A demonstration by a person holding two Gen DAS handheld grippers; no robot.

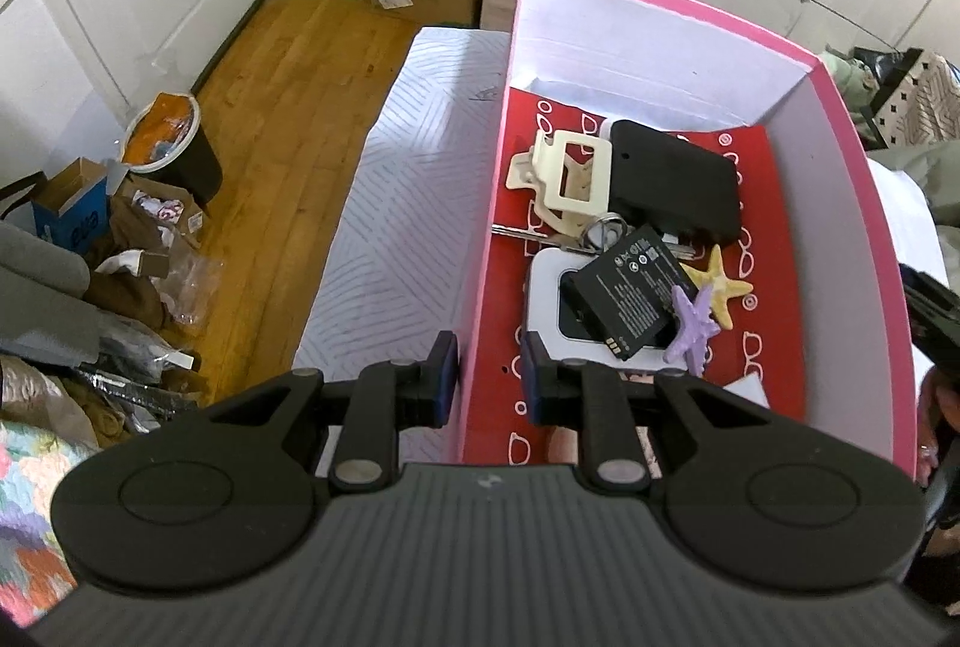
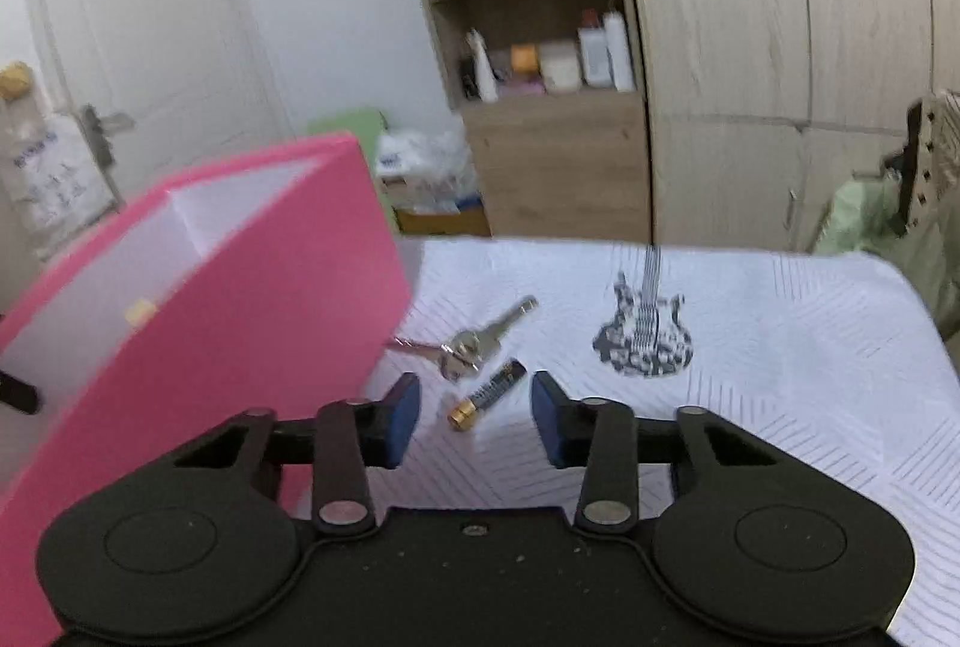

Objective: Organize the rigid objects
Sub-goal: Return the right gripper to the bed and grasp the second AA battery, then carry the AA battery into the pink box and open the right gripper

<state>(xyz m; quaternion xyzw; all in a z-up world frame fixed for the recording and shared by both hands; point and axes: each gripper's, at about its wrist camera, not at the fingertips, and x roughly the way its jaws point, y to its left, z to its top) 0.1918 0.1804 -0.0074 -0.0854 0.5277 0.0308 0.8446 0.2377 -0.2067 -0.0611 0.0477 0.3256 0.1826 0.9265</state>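
A pink box (image 1: 489,203) with a red lining stands on the white bedcover. It holds a cream hair clip (image 1: 564,179), a black case (image 1: 672,179), keys, a flat phone battery (image 1: 630,293), a white device, a yellow starfish (image 1: 720,287) and a purple starfish (image 1: 693,329). My left gripper (image 1: 489,377) straddles the box's near left wall, one finger on each side. In the right wrist view my right gripper (image 2: 474,413) is open and empty above the bedcover, just short of an AA battery (image 2: 489,395) and a bunch of keys (image 2: 474,344). The pink box (image 2: 240,323) is to its left.
A guitar print (image 2: 645,335) marks the bedcover (image 2: 750,377). A wooden shelf unit (image 2: 540,47) and wardrobe stand behind the bed. Left of the bed lies the wooden floor (image 1: 288,107) with a bin (image 1: 174,143), boxes and clutter.
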